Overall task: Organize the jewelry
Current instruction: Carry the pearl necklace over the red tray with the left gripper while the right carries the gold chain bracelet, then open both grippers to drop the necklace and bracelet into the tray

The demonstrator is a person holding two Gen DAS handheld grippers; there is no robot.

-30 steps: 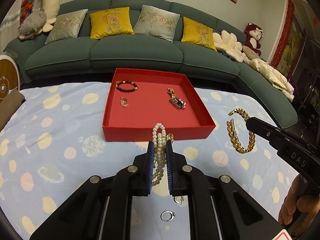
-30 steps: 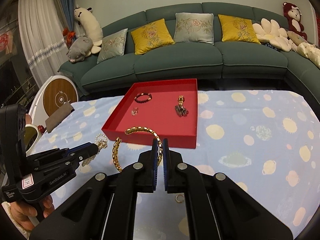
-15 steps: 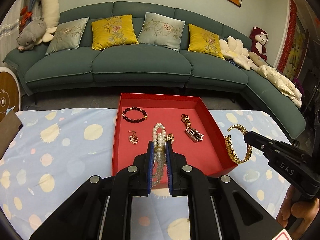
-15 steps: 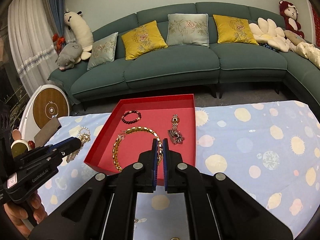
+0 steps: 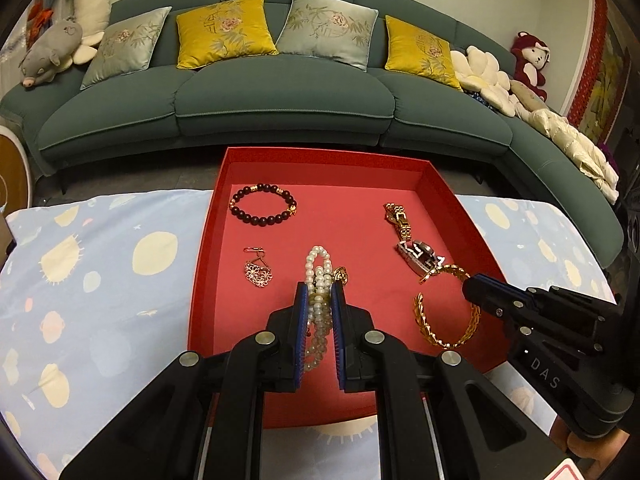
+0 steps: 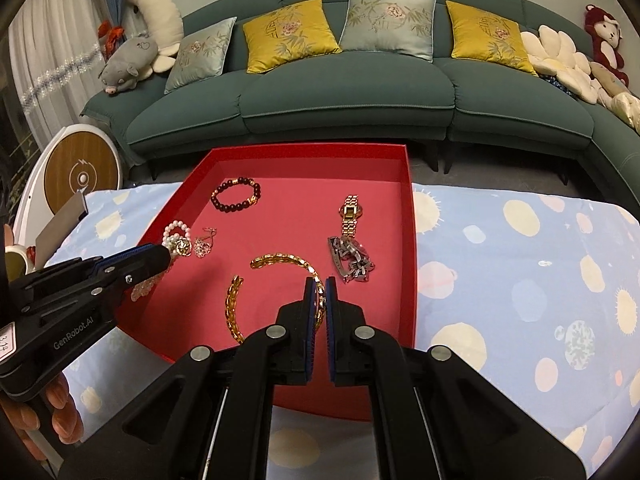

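Observation:
A red tray (image 5: 208, 224) (image 6: 412, 240) lies on a blue spotted cloth. My left gripper (image 5: 319, 294) is shut on a pearl bracelet (image 5: 318, 264) and holds it over the tray's near middle; it also shows in the right wrist view (image 6: 176, 236). My right gripper (image 6: 320, 286) is shut on a gold chain bracelet (image 6: 276, 260) over the tray's near right part; the bracelet also shows in the left wrist view (image 5: 444, 340). In the tray lie a dark bead bracelet (image 5: 262, 204), a small gold flower pendant (image 5: 258, 272) and a gold and silver watch (image 5: 412, 240).
A green sofa (image 5: 280, 96) with yellow and grey cushions stands right behind the table's far edge. A round white and wood device (image 6: 80, 172) stands at the left. Blue spotted cloth (image 6: 520, 280) spreads on both sides of the tray.
Both grippers have moved forward from above the cloth to above the tray, each still holding its bracelet. The tray now looks much closer.

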